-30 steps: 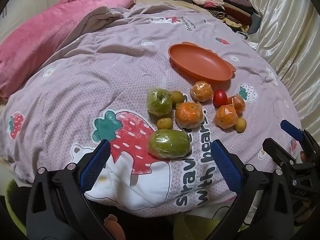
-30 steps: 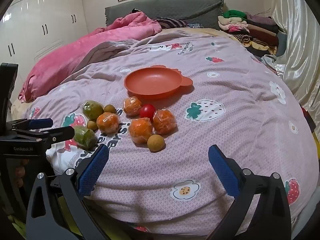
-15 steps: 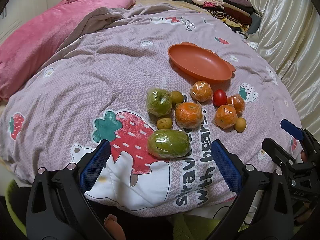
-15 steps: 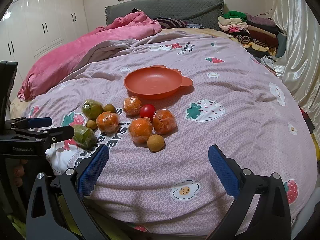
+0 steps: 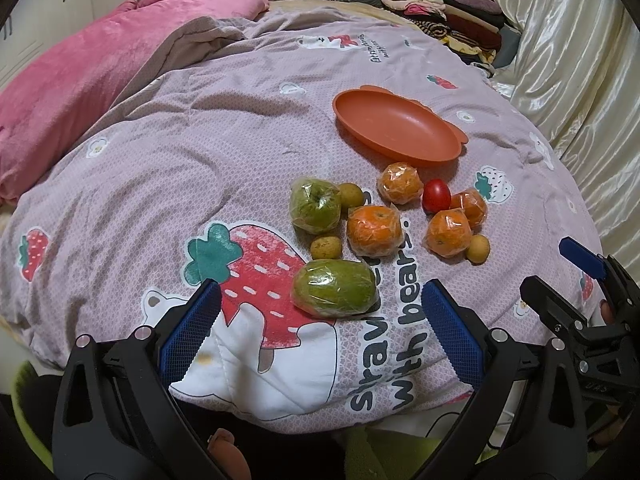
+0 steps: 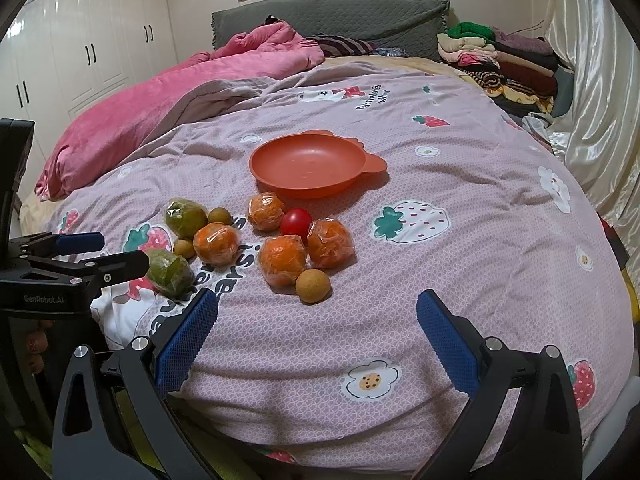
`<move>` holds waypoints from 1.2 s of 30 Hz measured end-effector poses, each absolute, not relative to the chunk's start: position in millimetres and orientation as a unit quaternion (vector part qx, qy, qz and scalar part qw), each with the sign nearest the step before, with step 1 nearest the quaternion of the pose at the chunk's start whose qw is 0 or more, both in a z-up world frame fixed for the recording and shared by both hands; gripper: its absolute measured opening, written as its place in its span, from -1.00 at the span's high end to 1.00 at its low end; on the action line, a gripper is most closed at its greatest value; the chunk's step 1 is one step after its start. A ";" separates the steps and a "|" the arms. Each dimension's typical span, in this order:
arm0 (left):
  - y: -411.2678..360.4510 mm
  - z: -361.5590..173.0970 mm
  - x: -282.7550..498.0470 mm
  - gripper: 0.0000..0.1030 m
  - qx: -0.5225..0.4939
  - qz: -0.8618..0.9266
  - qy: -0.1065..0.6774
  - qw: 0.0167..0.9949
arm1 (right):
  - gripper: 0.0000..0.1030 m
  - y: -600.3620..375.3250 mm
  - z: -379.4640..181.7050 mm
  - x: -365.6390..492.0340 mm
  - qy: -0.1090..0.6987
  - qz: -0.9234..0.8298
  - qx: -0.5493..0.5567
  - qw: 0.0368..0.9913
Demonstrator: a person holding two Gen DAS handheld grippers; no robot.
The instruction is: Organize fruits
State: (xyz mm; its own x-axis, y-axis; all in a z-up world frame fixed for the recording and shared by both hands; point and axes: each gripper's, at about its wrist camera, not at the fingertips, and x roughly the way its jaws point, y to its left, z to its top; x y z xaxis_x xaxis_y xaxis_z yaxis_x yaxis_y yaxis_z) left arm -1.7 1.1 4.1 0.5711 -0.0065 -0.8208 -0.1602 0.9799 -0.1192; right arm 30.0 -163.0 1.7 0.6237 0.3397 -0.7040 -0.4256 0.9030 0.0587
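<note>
Almost nothing has changed over the last second: my left gripper (image 5: 318, 330) sits a touch closer to the wrapped green mango (image 5: 335, 288), the fruit has not moved, so no pick has started and the task is at its very beginning. Left gripper is spread wide and empty, with the mango just ahead between its blue pads (image 5: 450, 334). My right gripper (image 6: 316, 338) is also wide and empty, hovering over bare quilt (image 6: 460, 264) short of the pile. Nearest to it is a small brown fruit (image 6: 313, 286), touching a wrapped orange (image 6: 282, 260). Further on: a red tomato (image 6: 296, 220) squeezed between oranges, a wrapped green apple (image 5: 315, 210), two more small brown fruits. Beyond the pile the orange plate (image 6: 280, 160) lies with nothing in it. Path is open; crowding is the snag, neighbours may roll on the soft quilt. Far back: pink blanket (image 6: 168, 108), folded clothes (image 6: 500, 60)
</note>
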 end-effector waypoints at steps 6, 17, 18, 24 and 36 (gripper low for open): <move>1.0 4.2 -1.8 -0.83 -0.090 0.044 0.461 0.882 | -0.92 -162.5 1.8 30.2 0.379 0.211 -0.058 0.899; -3.6 7.8 -1.6 -0.83 -0.089 0.044 0.461 0.882 | -0.92 -162.7 2.8 30.4 0.378 0.211 -0.058 0.899; -3.2 7.0 -1.6 -0.83 -0.089 0.044 0.461 0.882 | -0.92 -162.7 3.0 30.3 0.378 0.210 -0.059 0.900; -6.7 8.6 -2.1 -0.83 -0.088 0.042 0.461 0.882 | -0.92 -162.6 2.8 30.3 0.378 0.211 -0.060 0.900; -6.5 1.8 0.0 -0.83 -0.086 0.036 0.467 0.880 | -0.92 -162.6 2.4 30.4 0.379 0.210 -0.060 0.899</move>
